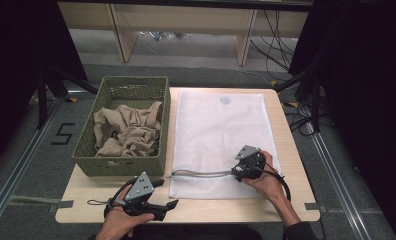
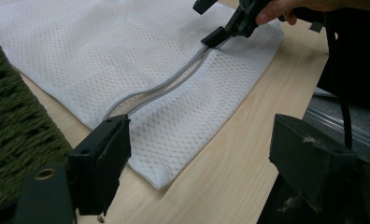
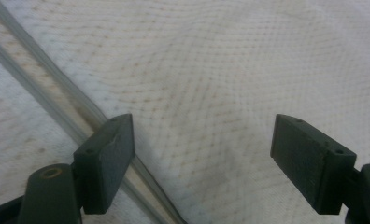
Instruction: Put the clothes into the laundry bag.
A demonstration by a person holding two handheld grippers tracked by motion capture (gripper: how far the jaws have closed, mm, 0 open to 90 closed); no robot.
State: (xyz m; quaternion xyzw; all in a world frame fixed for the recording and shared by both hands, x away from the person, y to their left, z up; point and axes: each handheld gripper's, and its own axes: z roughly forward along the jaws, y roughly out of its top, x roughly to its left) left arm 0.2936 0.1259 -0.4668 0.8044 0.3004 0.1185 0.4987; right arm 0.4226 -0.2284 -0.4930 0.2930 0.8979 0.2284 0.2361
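On the left side of the table: a green woven basket (image 1: pixel 120 167) stands with crumpled beige cloth (image 1: pixel 128 131) inside it; nothing of the cloth is taken out yet.

Basket and bag: the basket stands just beside the left edge of the white mesh laundry bag (image 1: pixel 216 130), and the two seem to touch or almost touch.

Left gripper: the left gripper (image 1: pixel 162 194) hovers near the front edge of the wooden table (image 1: pixel 286 210), in front of the basket and near the front left corner of the bag. Its jaws stand wide apart and hold nothing, as the left gripper view shows.

Bag: it lies flat on the table, to the right of the basket, with the grey zipper (image 1: pixel 201 174) running across its front part.

Zipper state: in the left gripper view the zipper (image 2: pixel 160 86) gapes a little near its left end, so I judge that it is at least partly open; how far it is open, I cannot tell.

Right gripper: the right gripper (image 1: pixel 236 172) rests low over the bag at the right end of the zipper. In the right gripper view its jaws are apart, with only mesh between them, and the zipper (image 3: pixel 57 98) passes beside one jaw.

Done so far, as I judge: the bag is spread out and the zipper is worked on.

Left to do, as I judge: to open the mouth of the bag, to move the cloth from the basket into it, and to close it.
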